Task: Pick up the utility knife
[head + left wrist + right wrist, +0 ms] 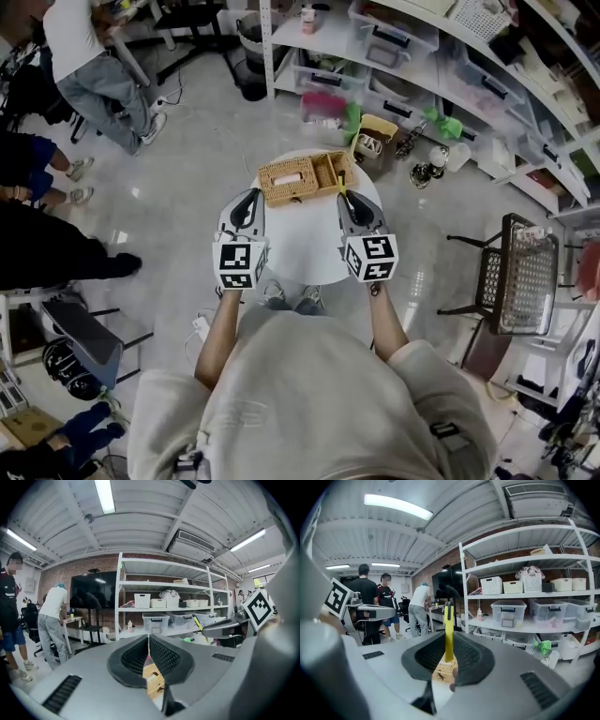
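1. The left gripper (149, 641) is clenched on nothing, with its jaws together, and plays no part in the pick-up.
2. The right gripper (449, 651) grasps the yellow utility knife (448, 630), which stands upright between the pads, above the near right of the wicker basket (281, 178). The pick-up looks done; at most, carrying it clear is left.
3. Around: people (98, 66) stand far left, the basket sits on the round table (309, 258), and shelves (422, 56) run along the far right. Nothing blocks the way.
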`<state>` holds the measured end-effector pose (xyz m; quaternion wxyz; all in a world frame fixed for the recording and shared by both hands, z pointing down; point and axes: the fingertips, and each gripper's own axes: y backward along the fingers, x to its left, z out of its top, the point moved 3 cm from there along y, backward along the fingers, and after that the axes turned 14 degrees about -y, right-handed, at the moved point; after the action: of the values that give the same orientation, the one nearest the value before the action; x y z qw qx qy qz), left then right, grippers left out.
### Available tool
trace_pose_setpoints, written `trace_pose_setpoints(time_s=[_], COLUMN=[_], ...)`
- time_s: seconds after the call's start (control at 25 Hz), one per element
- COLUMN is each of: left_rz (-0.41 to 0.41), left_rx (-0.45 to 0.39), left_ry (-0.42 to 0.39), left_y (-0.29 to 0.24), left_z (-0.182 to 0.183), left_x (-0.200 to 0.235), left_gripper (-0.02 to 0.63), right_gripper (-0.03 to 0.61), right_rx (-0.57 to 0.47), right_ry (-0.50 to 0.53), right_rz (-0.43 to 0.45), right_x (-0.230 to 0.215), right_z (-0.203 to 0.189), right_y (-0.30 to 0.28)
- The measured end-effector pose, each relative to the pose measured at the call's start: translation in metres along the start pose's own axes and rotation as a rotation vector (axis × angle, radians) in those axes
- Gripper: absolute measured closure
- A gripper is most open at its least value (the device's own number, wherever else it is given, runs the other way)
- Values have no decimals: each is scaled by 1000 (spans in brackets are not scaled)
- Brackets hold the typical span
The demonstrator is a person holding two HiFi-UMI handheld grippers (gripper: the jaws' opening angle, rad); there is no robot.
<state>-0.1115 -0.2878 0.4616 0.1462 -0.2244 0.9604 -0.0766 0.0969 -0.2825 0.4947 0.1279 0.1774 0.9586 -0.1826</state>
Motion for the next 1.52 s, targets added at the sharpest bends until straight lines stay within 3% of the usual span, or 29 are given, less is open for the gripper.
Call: trace_pose_setpoints(time_s=[0.64, 1.52], left_rz=[48, 29], left_rx=[-146, -122], left_ry=[-74, -74], left_y=[-9, -10], left_z=[65, 54], left_x=[33, 24], left_gripper=[586, 586], right_gripper=[508, 508], right_rx=[-164, -144], right_ry=[58, 83], right_rz=[24, 24], right_x=[20, 23], right_z=[62, 56], right_y=[0, 0])
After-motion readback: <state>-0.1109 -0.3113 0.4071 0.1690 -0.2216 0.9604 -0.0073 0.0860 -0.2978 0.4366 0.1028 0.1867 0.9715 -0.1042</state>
